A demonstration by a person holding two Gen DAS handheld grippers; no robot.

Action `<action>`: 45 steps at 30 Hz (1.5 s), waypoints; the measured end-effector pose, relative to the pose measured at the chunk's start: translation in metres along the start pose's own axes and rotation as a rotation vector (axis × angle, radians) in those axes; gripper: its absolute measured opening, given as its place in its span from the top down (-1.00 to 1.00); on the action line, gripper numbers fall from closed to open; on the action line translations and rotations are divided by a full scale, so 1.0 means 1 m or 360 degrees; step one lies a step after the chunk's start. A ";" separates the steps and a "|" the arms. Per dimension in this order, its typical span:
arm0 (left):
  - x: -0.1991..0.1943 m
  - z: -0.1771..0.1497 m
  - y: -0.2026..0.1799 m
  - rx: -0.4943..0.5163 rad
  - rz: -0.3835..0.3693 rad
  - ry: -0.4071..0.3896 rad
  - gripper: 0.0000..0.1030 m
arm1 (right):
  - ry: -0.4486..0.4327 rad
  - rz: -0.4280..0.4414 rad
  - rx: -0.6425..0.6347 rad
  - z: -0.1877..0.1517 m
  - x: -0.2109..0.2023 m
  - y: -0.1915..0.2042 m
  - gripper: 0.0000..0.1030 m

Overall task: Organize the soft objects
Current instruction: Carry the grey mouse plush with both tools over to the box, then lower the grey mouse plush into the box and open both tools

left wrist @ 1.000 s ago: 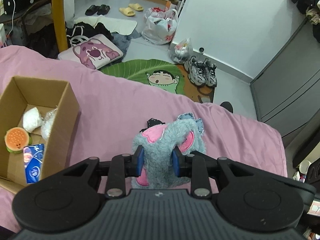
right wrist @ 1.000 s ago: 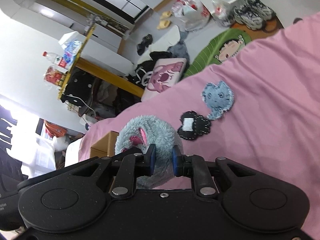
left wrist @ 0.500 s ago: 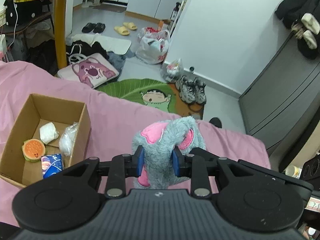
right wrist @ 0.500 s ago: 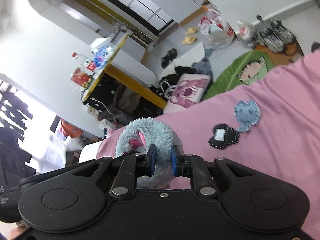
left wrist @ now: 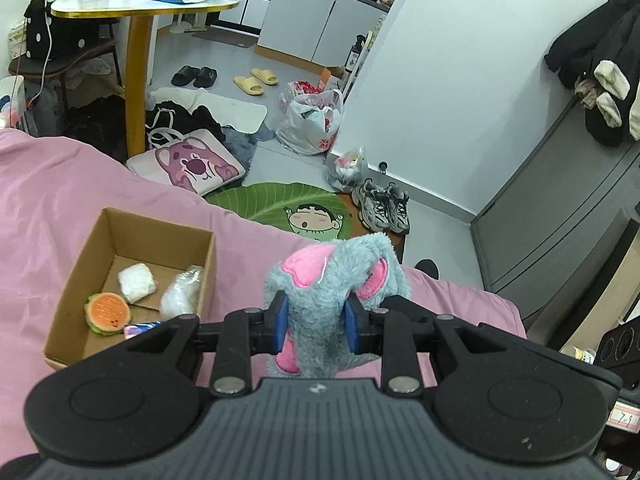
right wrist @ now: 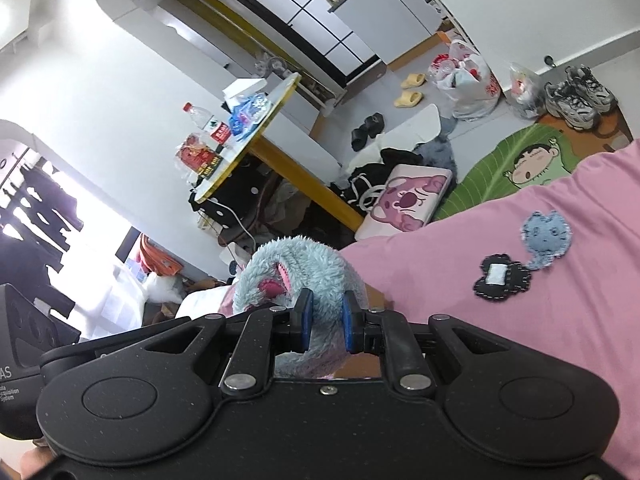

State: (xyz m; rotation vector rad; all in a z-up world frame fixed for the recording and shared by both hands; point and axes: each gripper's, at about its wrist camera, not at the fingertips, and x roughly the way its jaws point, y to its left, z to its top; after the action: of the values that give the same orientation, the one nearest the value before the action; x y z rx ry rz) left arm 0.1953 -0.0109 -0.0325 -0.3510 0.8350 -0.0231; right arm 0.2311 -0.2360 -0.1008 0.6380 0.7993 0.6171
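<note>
On the pink bedspread (left wrist: 80, 200), an open cardboard box (left wrist: 100, 240) is lying to the left. The grey plush toy (left wrist: 332, 280) is being clamped by the left gripper (left wrist: 314, 322), raised above the bed beside the box, and is also being pinched by the tilted right gripper (right wrist: 325, 322).

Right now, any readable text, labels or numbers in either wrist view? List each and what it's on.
"7.9": handwritten on a pale tag, lower right edge of the left wrist view.
"AS": white letters cut off by the frame, on a black casing at the left edge of the right wrist view; the finer print beneath is too small to read.
Red label on the water bottle: blurred, unreadable.
Red print on the plastic bag: unreadable.
</note>
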 end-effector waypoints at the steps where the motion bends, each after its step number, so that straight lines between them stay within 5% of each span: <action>1: -0.003 0.001 0.003 -0.0002 -0.0001 -0.0006 0.47 | -0.0003 0.0004 -0.0003 -0.001 0.001 0.003 0.71; 23: -0.022 0.009 0.083 -0.0133 -0.0036 -0.0038 0.47 | 0.0027 -0.0004 -0.0173 -0.026 0.045 0.058 0.71; 36: 0.006 0.004 0.156 -0.0321 0.0062 0.0127 0.47 | 0.0277 -0.0069 -0.0184 -0.058 0.111 0.068 0.70; 45: 0.031 -0.002 0.188 -0.0384 0.0026 0.0211 0.47 | 0.0334 -0.0140 -0.0222 -0.073 0.134 0.069 0.70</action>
State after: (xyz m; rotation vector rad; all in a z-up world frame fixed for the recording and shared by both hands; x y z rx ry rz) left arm 0.1927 0.1607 -0.1146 -0.5746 0.9746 0.0709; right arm 0.2284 -0.0757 -0.1506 0.4128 0.9657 0.6601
